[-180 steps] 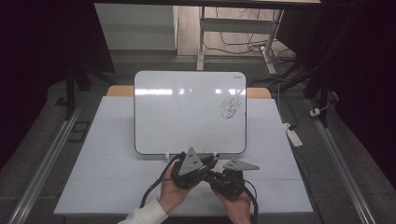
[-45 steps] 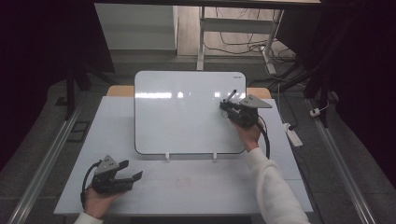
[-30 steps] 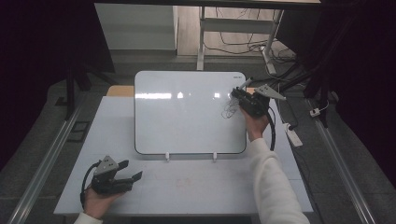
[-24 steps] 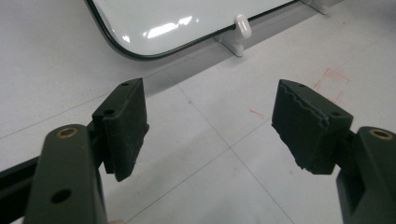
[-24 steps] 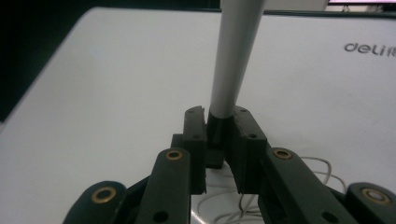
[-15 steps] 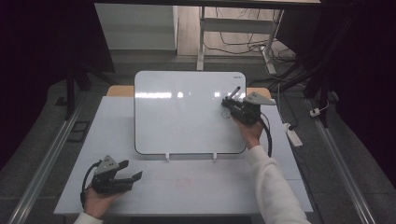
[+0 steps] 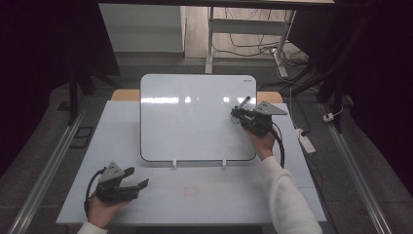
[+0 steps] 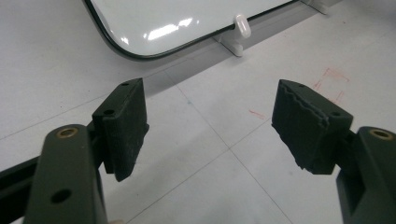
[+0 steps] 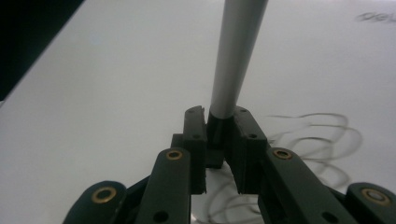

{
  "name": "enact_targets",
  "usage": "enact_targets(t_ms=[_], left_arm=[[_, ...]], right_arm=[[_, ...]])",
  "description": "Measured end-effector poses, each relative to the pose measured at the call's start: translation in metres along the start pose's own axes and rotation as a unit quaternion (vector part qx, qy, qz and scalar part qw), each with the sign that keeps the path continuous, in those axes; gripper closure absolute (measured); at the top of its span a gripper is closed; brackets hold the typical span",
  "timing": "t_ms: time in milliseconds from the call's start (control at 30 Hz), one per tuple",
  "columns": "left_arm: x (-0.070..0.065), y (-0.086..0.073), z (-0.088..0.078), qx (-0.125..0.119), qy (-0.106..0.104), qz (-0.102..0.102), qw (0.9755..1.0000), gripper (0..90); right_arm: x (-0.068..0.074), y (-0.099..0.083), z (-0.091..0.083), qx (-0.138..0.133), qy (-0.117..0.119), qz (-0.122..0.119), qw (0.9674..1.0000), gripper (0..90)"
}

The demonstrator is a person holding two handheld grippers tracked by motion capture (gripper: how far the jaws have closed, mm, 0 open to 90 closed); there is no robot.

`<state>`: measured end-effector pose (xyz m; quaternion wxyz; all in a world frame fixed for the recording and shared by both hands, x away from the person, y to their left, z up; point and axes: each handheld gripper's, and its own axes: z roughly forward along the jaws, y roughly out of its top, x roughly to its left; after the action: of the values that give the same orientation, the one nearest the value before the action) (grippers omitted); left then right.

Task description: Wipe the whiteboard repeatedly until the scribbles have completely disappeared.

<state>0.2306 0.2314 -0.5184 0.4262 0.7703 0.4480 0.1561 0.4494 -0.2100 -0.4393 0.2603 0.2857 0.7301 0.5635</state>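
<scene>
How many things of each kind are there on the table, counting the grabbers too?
Whiteboard: 1
Marker: 1, held in the right gripper
Grippers: 2, the right one and the left gripper
Total: 4

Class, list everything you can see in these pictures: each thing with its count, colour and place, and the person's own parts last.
whiteboard: 1, white with dark rim, propped at table's far middle, scribble at its right
marker: 1, grey barrel, clamped in the right hand-held gripper
table: 1, white, faint red marks near front
power strip: 1, white, floor right of table
left hand-held gripper: 1, black, open, near-left table
right hand-held gripper: 1, black, over the whiteboard's right edge
</scene>
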Motion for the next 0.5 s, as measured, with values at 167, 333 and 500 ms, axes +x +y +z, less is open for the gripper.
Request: enact_targets(t_ms=[167,333,500], left_arm=[[-0.001,0.001,0.000,0.000,-0.001,0.001,1.0000,27.4],[0.000,0.001,0.002,0.002,-0.002,0.001,1.0000,27.4],[-0.002,0.001,0.001,-0.001,-0.002,0.003,1.0000,27.4]], right_arm=[[-0.027,0.011,-0.008,-0.033,-0.069,0.051,0.9958,77.8],[-0.005,0.009,0.003,0.001,-0.016,-0.002,0.9999,77.7],[-0.025,0.018,-0.001,-0.035,-0.079,0.035,0.9957,77.8]])
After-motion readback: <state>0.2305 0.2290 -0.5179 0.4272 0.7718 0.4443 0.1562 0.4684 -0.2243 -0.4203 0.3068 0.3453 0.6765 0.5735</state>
